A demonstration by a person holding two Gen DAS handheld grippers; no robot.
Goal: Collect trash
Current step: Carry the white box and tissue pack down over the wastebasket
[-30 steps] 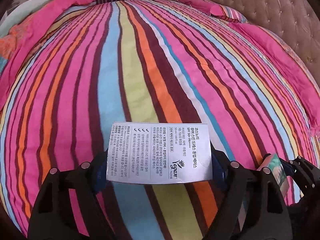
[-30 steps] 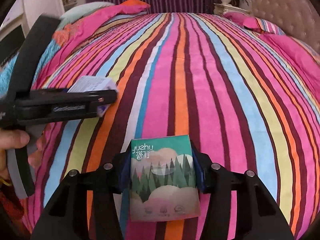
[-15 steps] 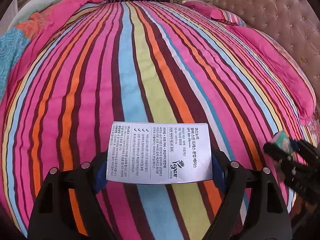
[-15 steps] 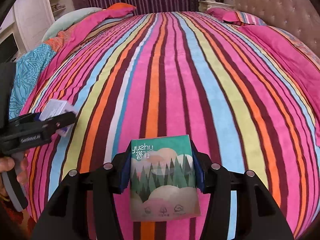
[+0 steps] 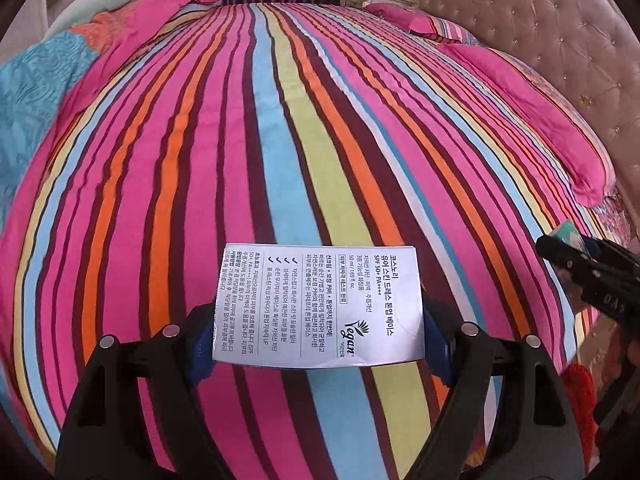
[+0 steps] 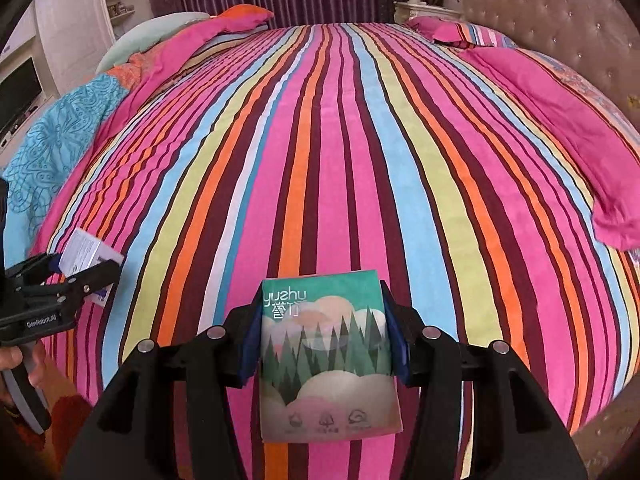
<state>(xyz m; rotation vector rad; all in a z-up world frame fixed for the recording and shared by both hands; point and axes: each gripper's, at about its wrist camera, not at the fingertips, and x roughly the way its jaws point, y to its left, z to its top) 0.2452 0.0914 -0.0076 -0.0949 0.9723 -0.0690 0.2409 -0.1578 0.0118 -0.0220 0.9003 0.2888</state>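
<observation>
My left gripper (image 5: 318, 336) is shut on a silver-white box (image 5: 318, 306) printed with Korean text, held flat above the striped bedspread (image 5: 280, 140). My right gripper (image 6: 322, 346) is shut on a green tissue pack (image 6: 326, 356) with a forest picture, its blue pads pressing both sides. In the right wrist view the left gripper (image 6: 86, 276) shows at the left edge with the white box (image 6: 86, 254) in it, a hand (image 6: 18, 364) below. In the left wrist view the right gripper (image 5: 568, 246) appears at the right edge holding the green pack (image 5: 566, 234).
The bed carries pink pillows (image 6: 560, 120) along a tufted headboard (image 6: 560, 20) on the right, and a folded blue and pink quilt (image 6: 60, 140) on the left. White shelves and a dark screen (image 6: 20, 96) stand beyond the left side. A nightstand with a vase (image 6: 416, 0) is at the back.
Both grippers have pulled back toward the foot of the bed with their items still held, so more of the bedspread and headboard shows. Each gripper sits nearer the edge of the other's view.
</observation>
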